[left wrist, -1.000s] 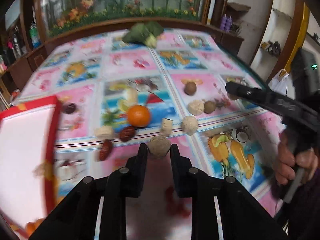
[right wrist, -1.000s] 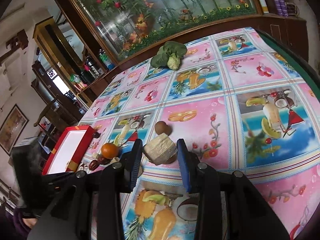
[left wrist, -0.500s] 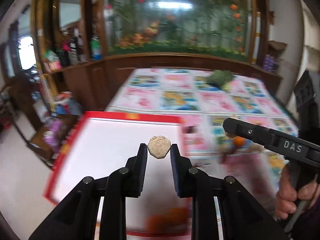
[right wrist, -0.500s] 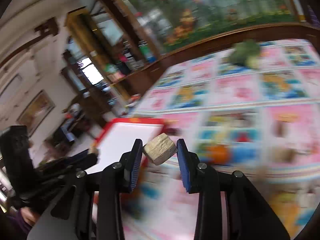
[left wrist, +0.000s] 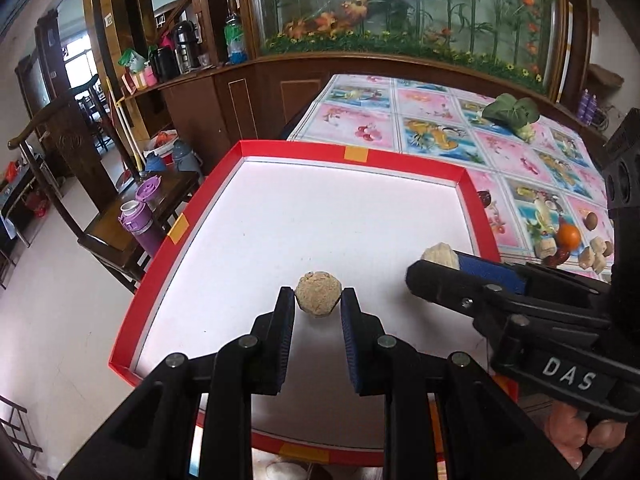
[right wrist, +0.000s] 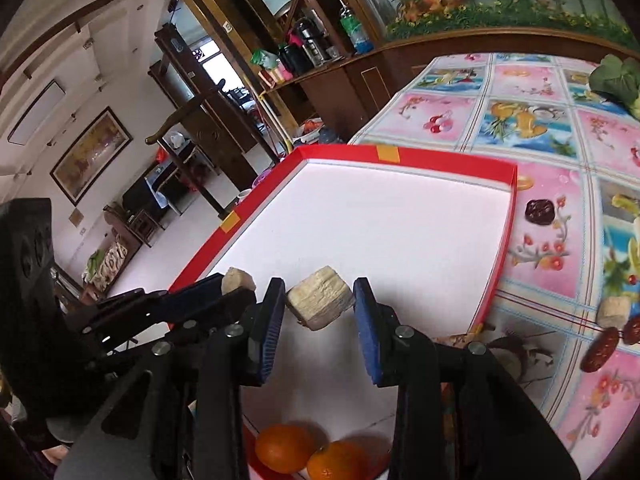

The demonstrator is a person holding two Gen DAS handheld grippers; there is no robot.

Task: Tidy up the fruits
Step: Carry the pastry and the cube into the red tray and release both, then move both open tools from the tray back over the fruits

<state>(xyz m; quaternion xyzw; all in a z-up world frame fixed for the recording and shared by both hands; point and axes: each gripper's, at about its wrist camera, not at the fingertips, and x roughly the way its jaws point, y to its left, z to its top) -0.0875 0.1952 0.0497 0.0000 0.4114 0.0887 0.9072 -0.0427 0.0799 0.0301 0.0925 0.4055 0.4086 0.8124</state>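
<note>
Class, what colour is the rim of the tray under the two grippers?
Red rim with orange tape patches; clearest in the left wrist view.

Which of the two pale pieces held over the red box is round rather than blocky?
The round tan ball in the left hand-held gripper. The right hand-held gripper holds a blocky, layered, flat-faced chunk.

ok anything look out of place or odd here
Mostly no. One dark dried fruit lies alone just outside the red tray, apart from the fruit cluster. A leafy vegetable sits at the far end of the table.
</note>
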